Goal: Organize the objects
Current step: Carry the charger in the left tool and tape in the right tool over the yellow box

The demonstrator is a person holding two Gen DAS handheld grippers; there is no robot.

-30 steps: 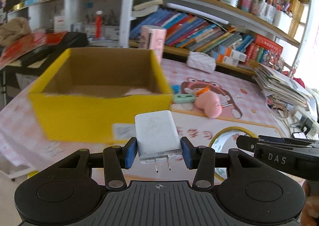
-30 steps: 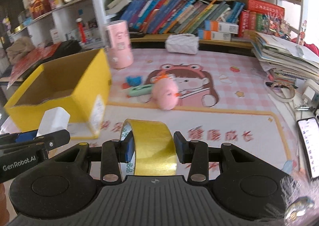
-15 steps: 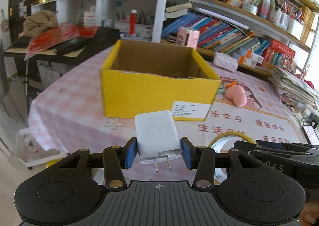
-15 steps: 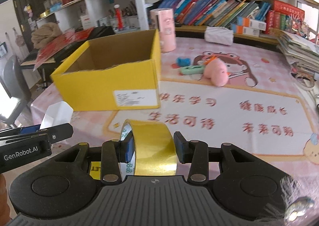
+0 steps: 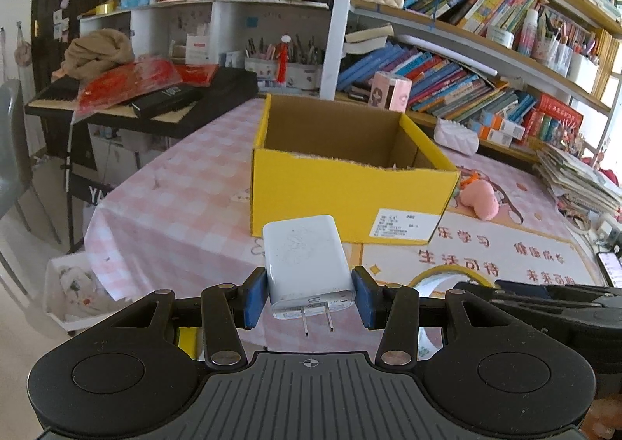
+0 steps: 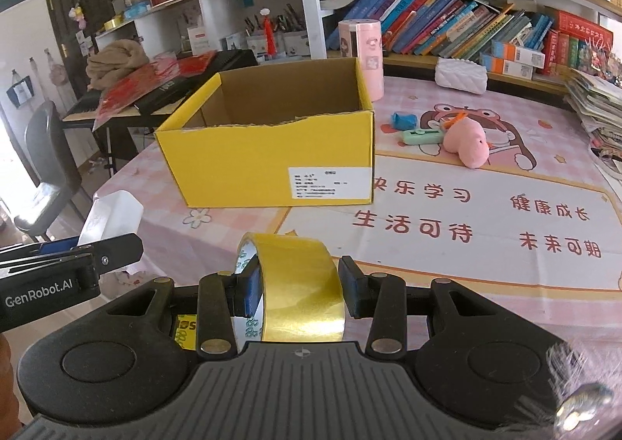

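Observation:
My left gripper [image 5: 309,302] is shut on a white plug charger [image 5: 305,257], prongs pointing back at the camera, held above the table's near edge. My right gripper [image 6: 297,294] is shut on a roll of yellow tape [image 6: 301,286]. An open yellow cardboard box [image 5: 350,171] stands on the pink table ahead of both; in the right wrist view the box [image 6: 268,152] shows a white label on its near wall. The left gripper with the charger [image 6: 110,216] appears at the left of the right wrist view. The right gripper's side [image 5: 544,300] shows low right in the left wrist view.
A pink plush toy [image 6: 466,140], a green item [image 6: 421,136] and a blue item [image 6: 404,120] lie right of the box. A pink canister [image 6: 363,51] and white pouch [image 6: 460,74] stand behind. Bookshelves line the back; a keyboard [image 5: 155,98] and chair [image 6: 50,164] are left. Papers [image 5: 579,179] stack right.
Both grippers have pulled back and up from the box, which now looks smaller and farther away. Each still holds its object.

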